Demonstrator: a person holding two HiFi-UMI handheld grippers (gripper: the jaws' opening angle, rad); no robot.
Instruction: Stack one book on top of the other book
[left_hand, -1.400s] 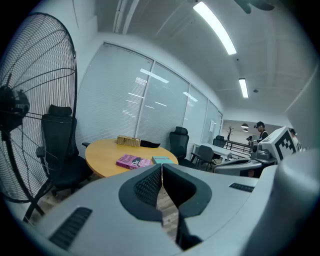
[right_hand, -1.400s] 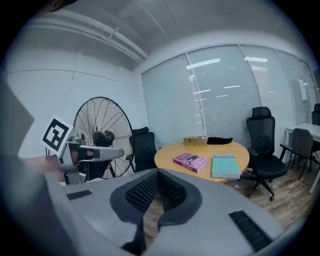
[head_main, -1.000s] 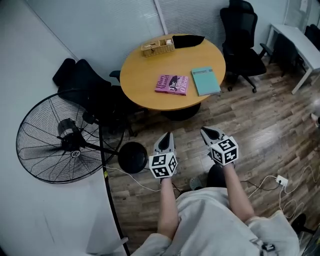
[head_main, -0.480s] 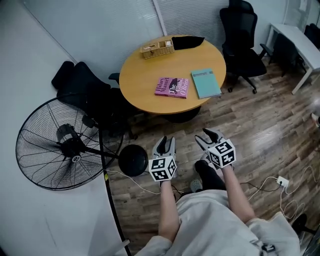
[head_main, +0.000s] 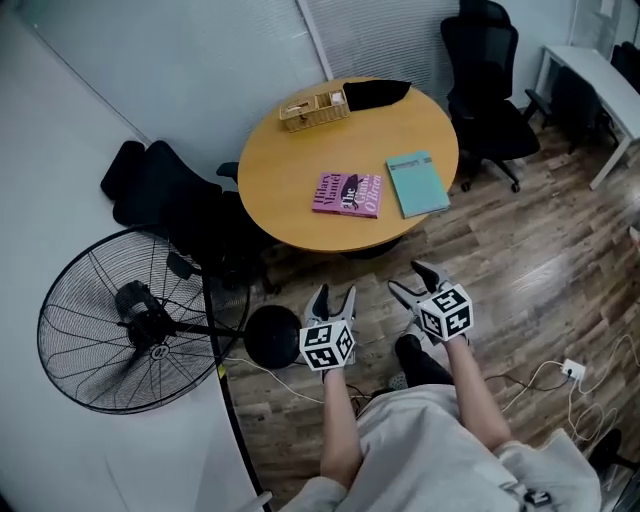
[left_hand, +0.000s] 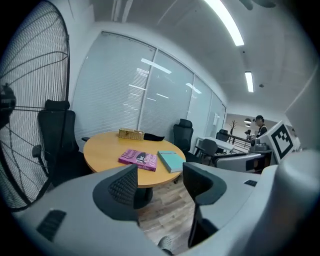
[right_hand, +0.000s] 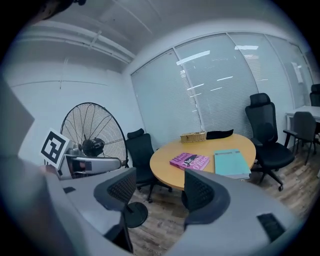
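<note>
The left gripper and right gripper have just been opening wide and hold nothing. Well ahead, the pink book and teal book lie side by side by the near edge of the table. Both look stiff and light, so pinch one by its edge.

1 round table carries 2 books, 1 pink book and 1 teal book, plus 1 wicker basket and 1 black item near its 12 o'clock edge. 2 black office chairs stand by it, 1 chair at 9 o'clock and 1 chair at 2 o'clock, with 1 floor fan at 8 o'clock.
</note>
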